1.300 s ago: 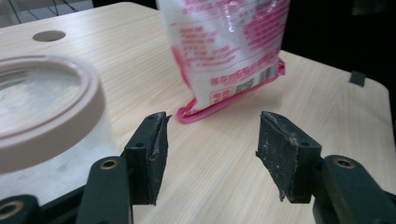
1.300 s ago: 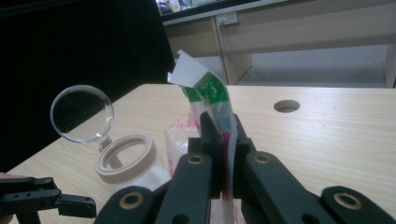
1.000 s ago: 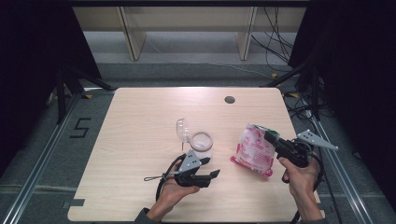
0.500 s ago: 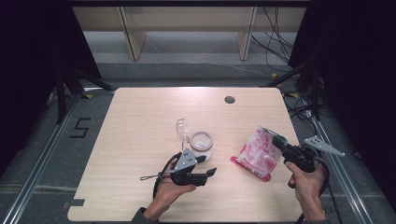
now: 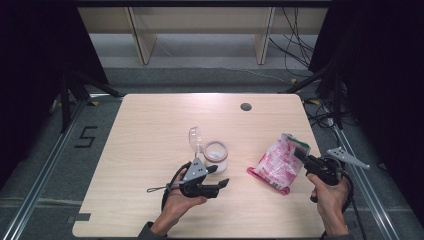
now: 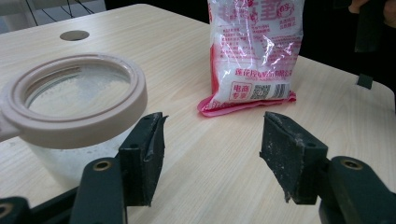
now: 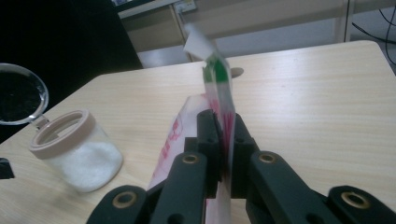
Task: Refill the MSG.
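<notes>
Left gripper (image 5: 218, 176): low over the near middle of the table (image 5: 150, 130), jaws spread with bare wood between them; they have just been opening a little further.
Jar (image 5: 216, 156): clear, squat, with a beige ring collar; just beyond the left gripper, beside its left jaw in the left gripper view. White grains fill the bottom part.
Jar lid (image 5: 195, 137): clear, hinged, swung open and standing up on the jar's left side.
Bag (image 5: 280, 161): pink-red and white plastic pouch of white grains, shiny and crinkled; right of the jar and apart from it. Its bottom seam rests on the table; its top is lifted towards the right.
Bag print: red characters, a small red box label and a QR square near the bottom seam; too small to read.
Right gripper (image 5: 300, 155): jaws pressed together, pinching the bag's top edge, where a green patch shows.
</notes>
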